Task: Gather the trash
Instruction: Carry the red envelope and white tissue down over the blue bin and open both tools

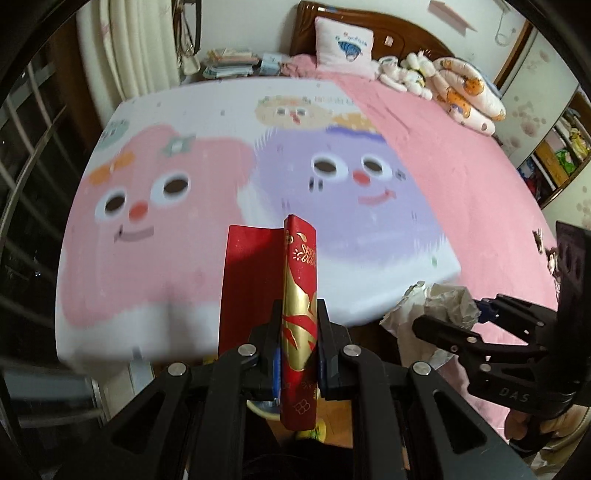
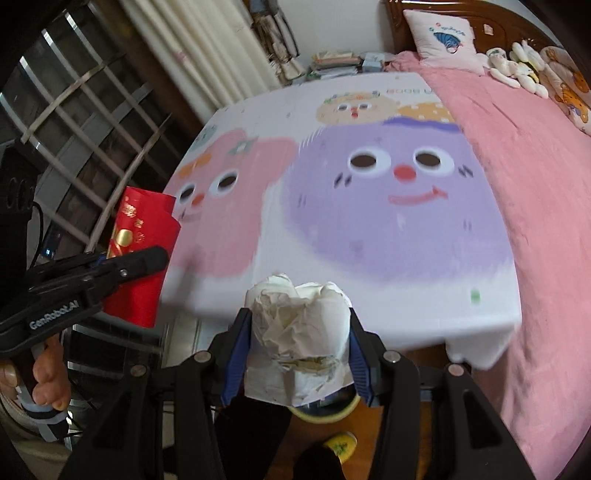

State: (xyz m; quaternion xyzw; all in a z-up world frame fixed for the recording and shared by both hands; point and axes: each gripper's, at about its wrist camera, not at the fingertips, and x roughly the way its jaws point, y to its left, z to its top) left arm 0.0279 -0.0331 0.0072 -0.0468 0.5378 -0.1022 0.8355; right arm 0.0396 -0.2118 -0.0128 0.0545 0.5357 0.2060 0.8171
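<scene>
My left gripper is shut on a red and gold envelope that stands on edge between its pads, a red flap folded out to the left. The same envelope shows at the left of the right wrist view, with the left gripper across it and a hand on the handle. My right gripper is shut on a crumpled white paper wad, which fills the gap between the blue pads. That wad and the right gripper appear low at the right of the left wrist view.
Both grippers hang over the foot of a bed with a pink sheet and a cartoon-face mat. Pillows and folded quilts lie by the wooden headboard. A barred window and curtain stand left. Yellow objects lie on the floor below.
</scene>
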